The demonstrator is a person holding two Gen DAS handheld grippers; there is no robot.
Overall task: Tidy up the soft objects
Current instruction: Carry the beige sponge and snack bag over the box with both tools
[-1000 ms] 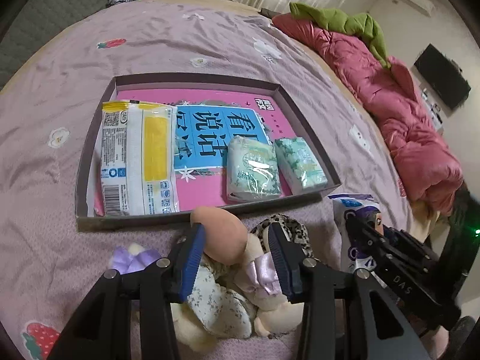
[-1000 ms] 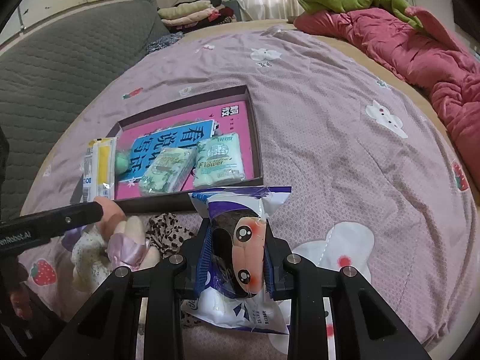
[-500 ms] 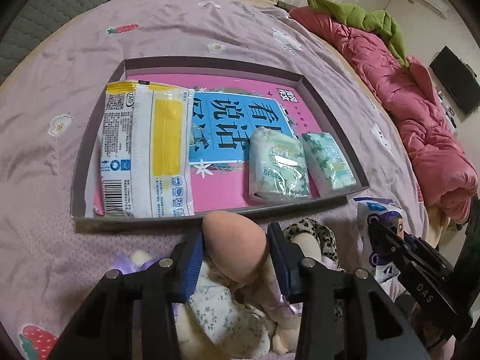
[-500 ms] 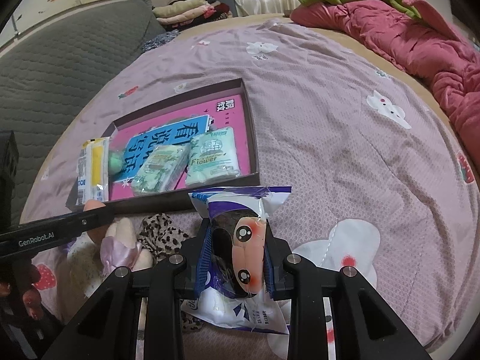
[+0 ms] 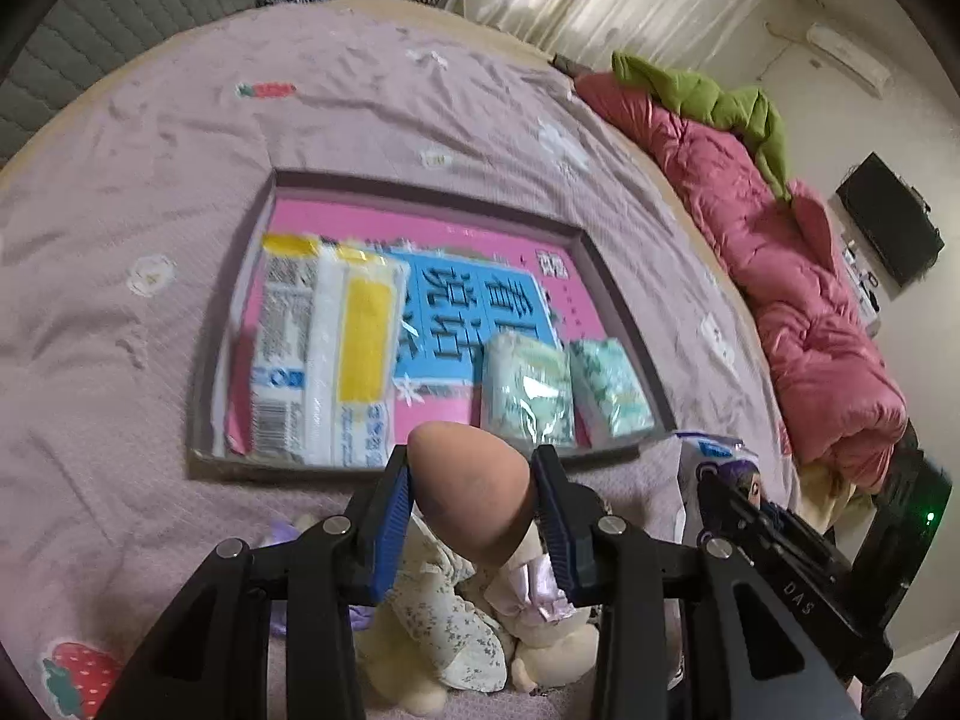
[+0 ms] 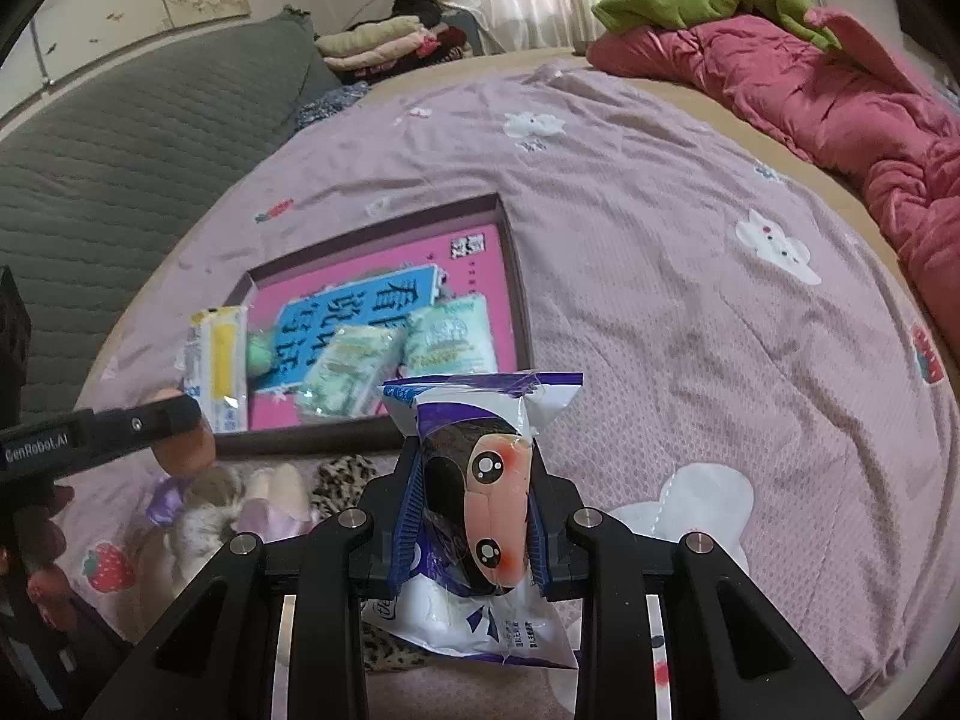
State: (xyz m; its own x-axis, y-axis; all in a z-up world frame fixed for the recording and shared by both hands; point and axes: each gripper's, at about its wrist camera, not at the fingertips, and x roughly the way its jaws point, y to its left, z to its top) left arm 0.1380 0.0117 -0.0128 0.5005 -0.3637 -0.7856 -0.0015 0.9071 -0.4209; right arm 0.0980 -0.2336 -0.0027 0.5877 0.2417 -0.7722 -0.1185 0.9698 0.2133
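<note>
My left gripper (image 5: 471, 468) is shut on a tan egg-shaped sponge (image 5: 474, 495) and holds it above the near rim of the shallow box (image 5: 420, 192). The box holds a yellow-and-white pack (image 5: 327, 354) at left and two green tissue packs (image 5: 528, 390) at right. My right gripper (image 6: 474, 498) is shut on a purple-and-white cartoon-face packet (image 6: 480, 480), raised just in front of the box (image 6: 516, 300). The left gripper also shows in the right wrist view (image 6: 180, 420).
A pile of plush toys and a leopard-print piece (image 5: 456, 630) lies on the lilac bedsheet below my left gripper. A red quilt (image 6: 840, 96) with a green garment lies along the right. A grey headboard (image 6: 120, 138) is at left.
My left gripper has lifted the sponge off the toy pile and moved it forward toward the box. The right gripper keeps its hold on the packet and has risen a little.
</note>
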